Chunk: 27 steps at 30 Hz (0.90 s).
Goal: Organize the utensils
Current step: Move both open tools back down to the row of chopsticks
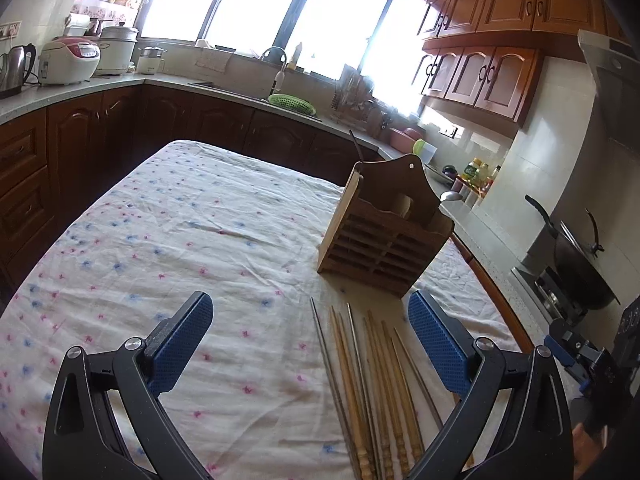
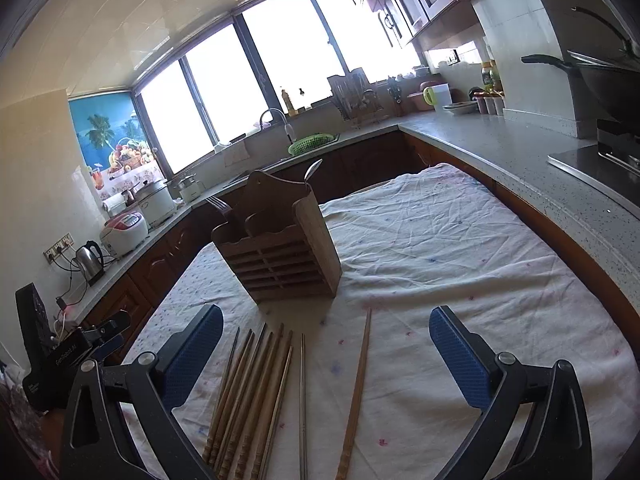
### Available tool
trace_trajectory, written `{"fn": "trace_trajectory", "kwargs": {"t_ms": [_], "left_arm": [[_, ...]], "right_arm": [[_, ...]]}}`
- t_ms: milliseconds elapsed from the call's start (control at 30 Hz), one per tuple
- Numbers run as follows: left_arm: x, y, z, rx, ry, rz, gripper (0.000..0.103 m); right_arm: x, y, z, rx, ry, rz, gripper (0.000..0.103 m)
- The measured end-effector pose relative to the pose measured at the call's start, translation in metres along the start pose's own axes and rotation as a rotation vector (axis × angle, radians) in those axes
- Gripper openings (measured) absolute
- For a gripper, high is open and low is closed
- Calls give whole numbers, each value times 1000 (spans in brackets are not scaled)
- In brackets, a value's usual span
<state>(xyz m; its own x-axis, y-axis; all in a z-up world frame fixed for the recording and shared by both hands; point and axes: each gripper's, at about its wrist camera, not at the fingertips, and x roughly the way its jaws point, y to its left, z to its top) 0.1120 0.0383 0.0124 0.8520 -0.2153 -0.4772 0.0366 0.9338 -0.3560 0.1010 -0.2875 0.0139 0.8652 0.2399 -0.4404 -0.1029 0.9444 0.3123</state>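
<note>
A wooden utensil holder (image 1: pixel 384 236) stands upright on the table's flowered cloth (image 1: pixel 180 232); it also shows in the right wrist view (image 2: pixel 280 252), with a fork (image 2: pixel 218 203) and a spoon (image 2: pixel 313 169) sticking out. Several wooden and metal chopsticks (image 1: pixel 372 392) lie in a row in front of it, seen too in the right wrist view (image 2: pixel 256 392). One wooden chopstick (image 2: pixel 358 392) and one metal chopstick (image 2: pixel 303 400) lie apart. My left gripper (image 1: pixel 310 340) is open and empty above the cloth, left of the chopsticks. My right gripper (image 2: pixel 326 356) is open and empty over the chopsticks.
Kitchen counters wrap around the table (image 2: pixel 500 152). A wok (image 1: pixel 576 256) sits on the stove at right. A rice cooker (image 1: pixel 68 60), a kettle (image 1: pixel 14 68) and a green basket (image 1: pixel 292 103) by the sink stand on the far counter.
</note>
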Motion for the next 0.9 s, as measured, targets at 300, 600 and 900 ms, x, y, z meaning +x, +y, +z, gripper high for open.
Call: {"fn": "trace_trajectory", "kwargs": {"t_ms": [300,600,900], "left_arm": [[-5,-4,-21,38,30,45,100],[10,-3,-29,42,99,81,100],[27,-9,-29,69,150,90,100]], "right_arm": [[0,2,-24,-41,44,-27,103],[13,-2,-30,-46,86,-50,103],[28,-5,-28,-41,125,-60,103]]}}
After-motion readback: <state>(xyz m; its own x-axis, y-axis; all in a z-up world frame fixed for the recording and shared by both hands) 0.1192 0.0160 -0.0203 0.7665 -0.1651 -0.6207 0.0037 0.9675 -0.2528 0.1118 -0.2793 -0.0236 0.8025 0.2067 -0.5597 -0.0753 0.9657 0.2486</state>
